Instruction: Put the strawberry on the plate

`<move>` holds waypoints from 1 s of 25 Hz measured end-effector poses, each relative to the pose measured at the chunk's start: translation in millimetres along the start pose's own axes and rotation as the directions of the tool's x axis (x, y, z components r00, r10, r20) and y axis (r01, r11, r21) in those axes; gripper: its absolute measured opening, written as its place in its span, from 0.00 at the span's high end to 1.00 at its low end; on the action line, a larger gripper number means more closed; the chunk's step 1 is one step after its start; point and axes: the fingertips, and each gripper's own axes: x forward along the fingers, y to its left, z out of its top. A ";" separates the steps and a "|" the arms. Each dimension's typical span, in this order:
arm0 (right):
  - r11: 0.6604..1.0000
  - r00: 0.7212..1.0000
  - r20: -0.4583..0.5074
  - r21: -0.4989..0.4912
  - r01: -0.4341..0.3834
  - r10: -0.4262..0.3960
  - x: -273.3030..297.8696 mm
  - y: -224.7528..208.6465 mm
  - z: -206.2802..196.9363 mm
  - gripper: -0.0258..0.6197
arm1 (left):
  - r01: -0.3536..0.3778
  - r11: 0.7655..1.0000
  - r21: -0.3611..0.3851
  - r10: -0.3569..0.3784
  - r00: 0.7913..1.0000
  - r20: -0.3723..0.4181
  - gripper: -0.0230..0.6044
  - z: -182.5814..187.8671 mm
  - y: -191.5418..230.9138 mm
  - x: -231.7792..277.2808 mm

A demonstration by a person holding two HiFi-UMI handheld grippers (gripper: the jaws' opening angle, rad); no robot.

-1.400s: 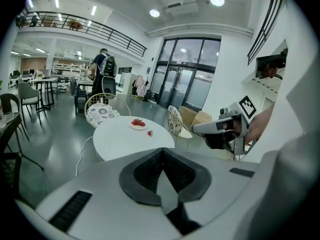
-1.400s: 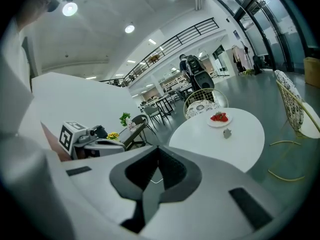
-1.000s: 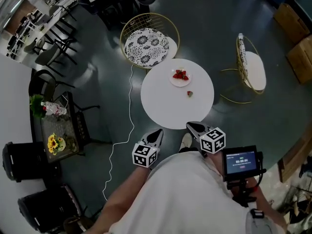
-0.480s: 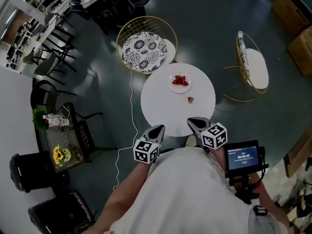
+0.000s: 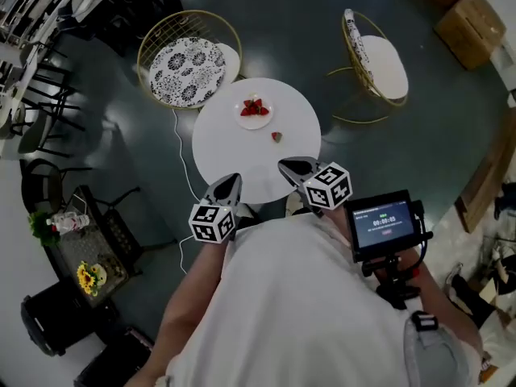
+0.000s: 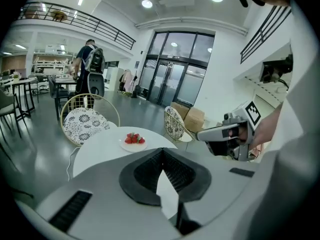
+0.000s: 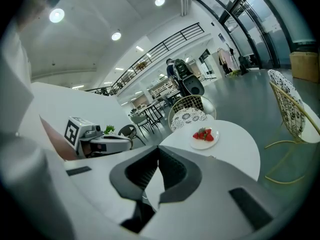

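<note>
Left tongs (image 5: 231, 181), right tongs (image 5: 289, 166) nearer table (image 5: 224, 139)

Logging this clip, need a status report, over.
Left gripper, right gripper: jaws shut, empty, by near edge of table. Strawberry loose on table, beside plate. Nothing between.

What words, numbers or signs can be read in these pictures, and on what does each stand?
Small screen beside the person's right hand: lines of light characters, too small to read.
Left tool and right tool: black-and-white square markers on their cubes, no letters or digits.
No other text shows.
</note>
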 end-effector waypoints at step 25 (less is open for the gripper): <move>0.907 0.919 0.114 0.245 0.342 -0.377 34.0 -20.7 21.4 0.95 | 0.417 0.889 0.191 -0.371 0.898 -0.236 0.95 35.4 52.6 67.7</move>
